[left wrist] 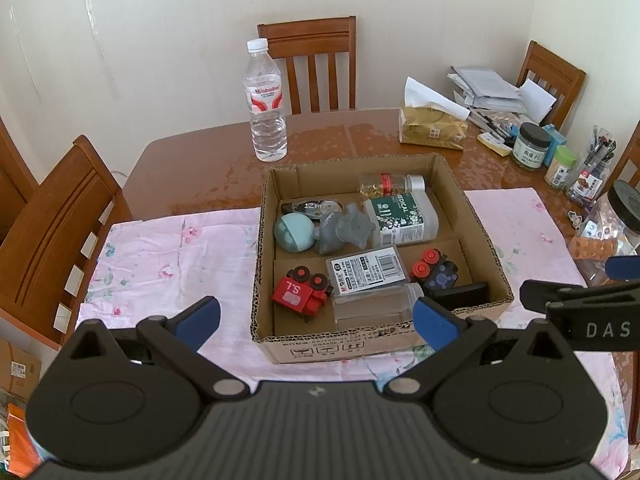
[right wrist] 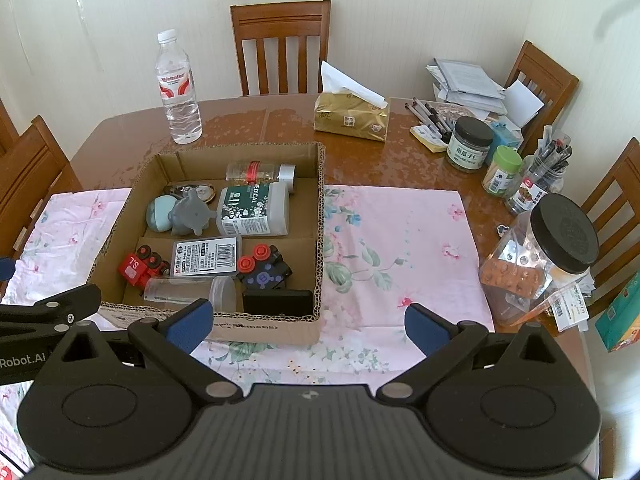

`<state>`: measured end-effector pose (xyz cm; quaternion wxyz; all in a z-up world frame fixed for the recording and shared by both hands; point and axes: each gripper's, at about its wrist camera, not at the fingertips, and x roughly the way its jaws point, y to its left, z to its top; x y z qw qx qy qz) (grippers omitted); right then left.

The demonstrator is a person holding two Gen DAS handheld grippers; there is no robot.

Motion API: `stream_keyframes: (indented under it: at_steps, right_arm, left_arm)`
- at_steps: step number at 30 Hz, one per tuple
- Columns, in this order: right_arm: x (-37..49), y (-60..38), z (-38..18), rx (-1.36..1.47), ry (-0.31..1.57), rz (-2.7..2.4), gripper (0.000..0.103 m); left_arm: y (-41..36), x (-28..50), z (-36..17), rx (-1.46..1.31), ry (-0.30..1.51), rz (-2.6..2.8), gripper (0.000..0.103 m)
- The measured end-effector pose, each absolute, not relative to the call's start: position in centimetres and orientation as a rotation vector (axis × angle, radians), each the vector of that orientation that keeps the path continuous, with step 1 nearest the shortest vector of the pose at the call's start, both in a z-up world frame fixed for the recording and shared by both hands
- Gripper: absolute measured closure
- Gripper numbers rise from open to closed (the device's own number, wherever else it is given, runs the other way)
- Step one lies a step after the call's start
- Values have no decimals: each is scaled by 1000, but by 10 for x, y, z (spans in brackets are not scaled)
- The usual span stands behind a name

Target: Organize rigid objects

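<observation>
your left gripper [left wrist: 316, 316] and right gripper [right wrist: 308, 322] hang wide open and empty just before the cardboard box [right wrist: 256, 330], red toy train [left wrist: 301, 291] inside it.

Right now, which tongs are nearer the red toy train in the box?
Left. The left tongs hang open just short of the box's near wall, with the red toy train right ahead. The right tongs sit off the box's right corner, farther away.

Box [left wrist: 486, 240]: raw corrugated cardboard, matt | table [right wrist: 360, 160]: glossy varnished wood, patchy sheen | cloth [right wrist: 400, 240]: soft pink floral fabric, matt | water bottle [left wrist: 267, 120]: clear shiny plastic | tissue pack [right wrist: 352, 118]: glossy gold wrapper | red toy [left wrist: 298, 294]: smooth plastic
</observation>
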<state>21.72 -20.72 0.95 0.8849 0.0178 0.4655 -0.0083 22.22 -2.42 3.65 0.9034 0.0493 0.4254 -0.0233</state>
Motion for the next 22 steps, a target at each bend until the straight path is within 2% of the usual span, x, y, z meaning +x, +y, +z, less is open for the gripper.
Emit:
stream_keyframes:
  at_steps: [22]
  right_arm:
    - [217, -208, 11, 38, 967, -14, 0]
  left_arm:
    - [-24, 223, 37, 102, 881, -45, 1]
